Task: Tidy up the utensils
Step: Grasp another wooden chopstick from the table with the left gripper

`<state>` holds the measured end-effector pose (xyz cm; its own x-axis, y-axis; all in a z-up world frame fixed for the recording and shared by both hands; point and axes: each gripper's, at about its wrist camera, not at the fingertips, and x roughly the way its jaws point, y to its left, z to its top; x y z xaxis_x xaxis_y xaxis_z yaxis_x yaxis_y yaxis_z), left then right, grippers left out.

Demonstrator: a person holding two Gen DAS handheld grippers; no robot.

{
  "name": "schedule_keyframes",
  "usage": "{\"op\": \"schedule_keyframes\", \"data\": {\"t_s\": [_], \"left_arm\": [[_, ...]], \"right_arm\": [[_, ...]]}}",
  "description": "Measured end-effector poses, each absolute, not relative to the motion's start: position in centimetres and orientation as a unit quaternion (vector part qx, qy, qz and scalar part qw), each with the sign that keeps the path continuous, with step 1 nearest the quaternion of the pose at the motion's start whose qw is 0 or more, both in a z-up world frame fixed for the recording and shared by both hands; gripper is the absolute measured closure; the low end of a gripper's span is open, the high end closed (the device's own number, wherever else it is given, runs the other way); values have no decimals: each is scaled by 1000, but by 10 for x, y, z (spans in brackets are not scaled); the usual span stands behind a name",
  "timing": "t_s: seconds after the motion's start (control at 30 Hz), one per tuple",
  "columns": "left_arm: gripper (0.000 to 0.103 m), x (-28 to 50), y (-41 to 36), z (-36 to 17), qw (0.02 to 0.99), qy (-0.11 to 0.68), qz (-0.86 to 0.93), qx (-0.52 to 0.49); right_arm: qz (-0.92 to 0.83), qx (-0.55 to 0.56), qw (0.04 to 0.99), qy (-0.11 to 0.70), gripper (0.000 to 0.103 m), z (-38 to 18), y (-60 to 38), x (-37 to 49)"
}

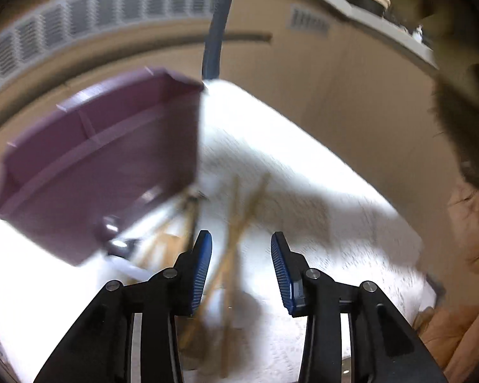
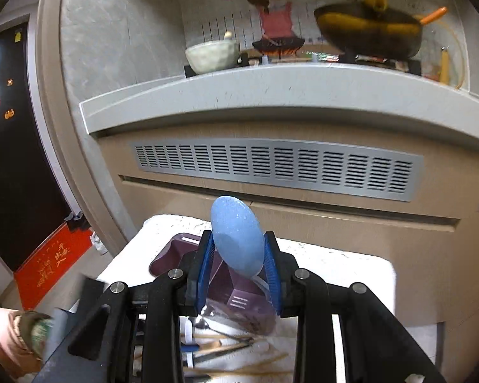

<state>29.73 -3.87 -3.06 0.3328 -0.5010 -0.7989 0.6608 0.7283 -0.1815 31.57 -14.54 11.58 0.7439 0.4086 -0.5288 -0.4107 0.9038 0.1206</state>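
Observation:
A purple divided utensil tray (image 1: 102, 166) sits on a white towel-covered table (image 1: 303, 172); it also shows in the right wrist view (image 2: 175, 255). My left gripper (image 1: 241, 268) is open and empty, above wooden chopsticks (image 1: 239, 220) lying on the towel. My right gripper (image 2: 239, 271) is shut on a light blue spoon (image 2: 236, 239), bowl up, held above the tray. More utensils (image 2: 226, 344), spoons and chopsticks, lie on the towel below the right gripper. A metal spoon (image 1: 118, 242) lies by the tray's near corner.
A beige cabinet with a grey vent grille (image 2: 277, 169) stands behind the table. A grey counter (image 2: 271, 86) above it holds a bowl (image 2: 212, 56) and a black wok (image 2: 370, 32). A dark fridge (image 2: 9, 146) stands at left. The left view is motion-blurred.

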Motion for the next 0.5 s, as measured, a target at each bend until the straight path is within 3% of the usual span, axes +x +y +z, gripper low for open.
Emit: {"op": "schedule_keyframes", "data": {"t_s": [0.23,0.37,0.5], "left_arm": [[64,315,-76,-65,800,500,-304,132],[96,322,-86,-70,815,498,-262,141],[97,303,-71,-54,836,482,-242,99]], "right_arm": [[209,-1,930,303,74,108,-174,270],[199,13,924,326,74,90,-190,255],[193,34,918,345,74,74,-204,243]]}}
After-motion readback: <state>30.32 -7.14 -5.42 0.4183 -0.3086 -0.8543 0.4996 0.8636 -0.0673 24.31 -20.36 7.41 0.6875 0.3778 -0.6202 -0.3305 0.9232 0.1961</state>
